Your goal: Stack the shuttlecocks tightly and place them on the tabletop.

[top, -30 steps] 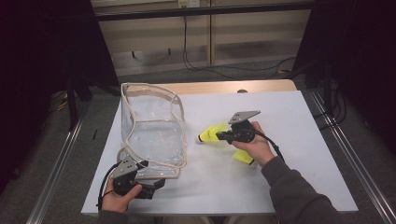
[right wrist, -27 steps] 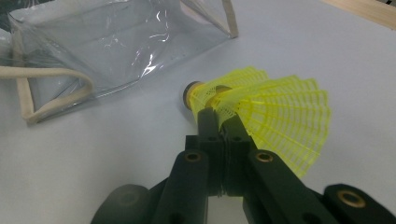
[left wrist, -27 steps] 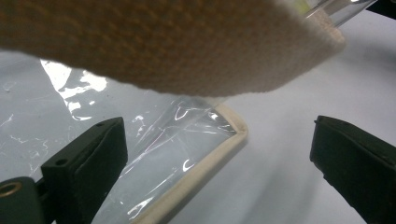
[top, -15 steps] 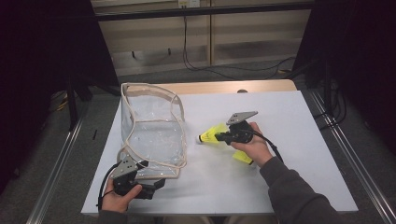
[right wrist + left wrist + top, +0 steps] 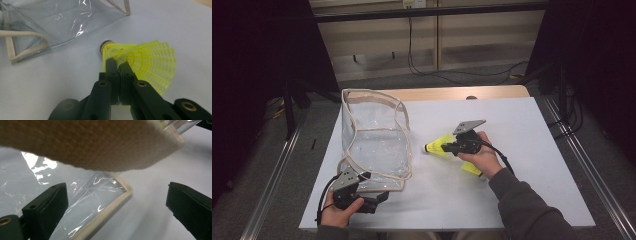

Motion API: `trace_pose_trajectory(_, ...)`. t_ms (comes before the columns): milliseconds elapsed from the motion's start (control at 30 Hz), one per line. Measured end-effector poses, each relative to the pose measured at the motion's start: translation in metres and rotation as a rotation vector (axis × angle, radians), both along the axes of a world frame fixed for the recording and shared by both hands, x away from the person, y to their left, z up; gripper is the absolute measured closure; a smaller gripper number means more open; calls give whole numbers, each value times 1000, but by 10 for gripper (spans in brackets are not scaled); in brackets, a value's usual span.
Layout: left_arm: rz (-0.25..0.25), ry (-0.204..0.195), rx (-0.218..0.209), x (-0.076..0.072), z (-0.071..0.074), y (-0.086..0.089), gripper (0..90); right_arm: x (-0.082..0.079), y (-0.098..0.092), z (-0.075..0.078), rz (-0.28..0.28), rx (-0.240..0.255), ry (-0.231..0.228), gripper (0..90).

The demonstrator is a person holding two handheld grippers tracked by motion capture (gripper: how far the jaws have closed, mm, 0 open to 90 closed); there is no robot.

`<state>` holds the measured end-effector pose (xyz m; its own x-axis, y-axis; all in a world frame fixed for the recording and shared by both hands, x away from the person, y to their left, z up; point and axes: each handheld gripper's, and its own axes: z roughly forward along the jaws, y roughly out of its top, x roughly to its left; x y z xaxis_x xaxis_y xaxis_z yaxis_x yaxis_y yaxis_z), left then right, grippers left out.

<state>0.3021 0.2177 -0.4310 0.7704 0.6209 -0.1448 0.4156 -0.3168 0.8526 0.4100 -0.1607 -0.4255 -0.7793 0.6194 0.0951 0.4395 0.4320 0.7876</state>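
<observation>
The right gripper (image 5: 451,148) has its jaws pinched together on the net skirt of a yellow shuttlecock (image 5: 438,145), whose dark cork tip points away from the hand toward the bag (image 5: 374,145). In the right gripper view the jaws (image 5: 117,65) meet on the mesh just behind the cork of the shuttlecock (image 5: 147,62), and the skirt fans out to their right. A second yellow shuttlecock (image 5: 472,168) lies on the table just under the right hand (image 5: 479,157), partly hidden by it.

The bag is clear plastic with cream webbing trim, standing open just beyond the shuttlecock's tip, with nothing between the two. The left gripper (image 5: 379,196) rests at the bag's near corner, held by the left hand (image 5: 339,210). In the left gripper view its jaws stand wide apart; the bag's trimmed corner (image 5: 117,192) lies between them without either pad pressing on it, and a webbing strap (image 5: 100,145) hangs blurred close above.

The table (image 5: 532,130) has a plain white top with a strip of wood along its far edge. Metal rails run down both sides, cables lie on the grey floor behind, and the room around is dark.
</observation>
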Motion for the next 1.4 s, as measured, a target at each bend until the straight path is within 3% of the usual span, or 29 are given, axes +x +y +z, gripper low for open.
trace_pose_trajectory(300,2,-1,0,0,0,0,40,2,-1,0,-16,-2,-16,888)
trace_pose_trajectory(567,0,0,2,0,0,0,40,5,0,-1,-25,-3,0,880)
trace_pose_trajectory(1067,1,-2,3,0,0,0,40,3,-10,3,-39,-24,19,776)
trace_pose_trajectory(1133,1,-3,4,0,0,0,40,3,-12,3,-40,-26,22,781)
trace_pose_trajectory(1267,2,-3,2,0,0,-1,40,1,-15,2,-26,-19,34,881)
trace_pose_trajectory(1400,2,-3,5,0,0,0,40,1,-14,3,-12,-12,29,899)
